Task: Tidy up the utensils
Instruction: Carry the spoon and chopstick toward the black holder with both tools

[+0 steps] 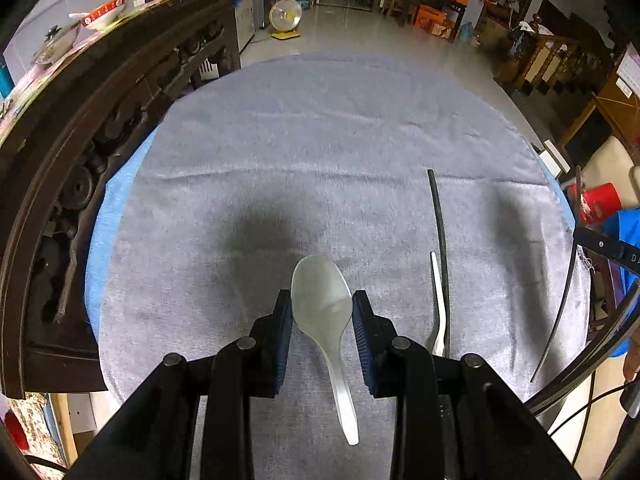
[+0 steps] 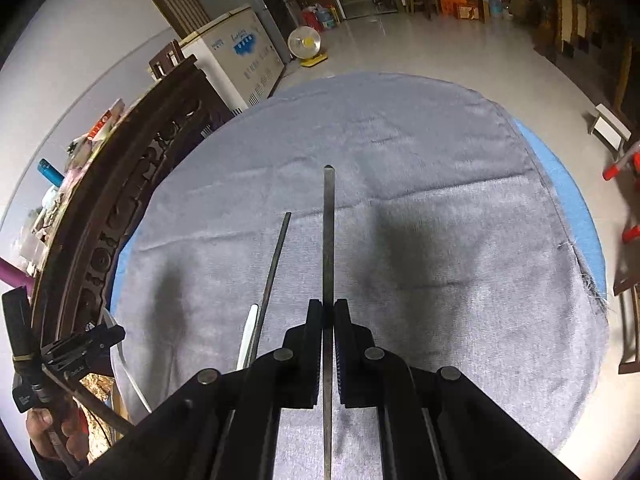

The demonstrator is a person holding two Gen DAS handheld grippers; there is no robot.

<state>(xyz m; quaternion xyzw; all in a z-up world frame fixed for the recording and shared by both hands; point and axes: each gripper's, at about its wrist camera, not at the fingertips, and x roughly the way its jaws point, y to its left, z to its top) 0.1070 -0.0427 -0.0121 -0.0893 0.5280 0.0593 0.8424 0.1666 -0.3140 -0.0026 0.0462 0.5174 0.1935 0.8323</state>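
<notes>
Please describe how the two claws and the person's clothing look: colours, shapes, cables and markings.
Both claws are black, with angular linkage arms joined by round grey pins. The left claw has ribbed dark blue pads; the right claw looks the same. Thin black cables curve beside the right one. The left unit's body bears small white lettering, too small to read. A blue sleeve is visible.

The left gripper (image 1: 322, 312) holds a white spoon (image 1: 326, 320) by its bowl, handle trailing back, above a grey cloth (image 1: 320, 140). To the right lie a black chopstick (image 1: 439, 240) and a white fork (image 1: 438, 312), touching.
</notes>
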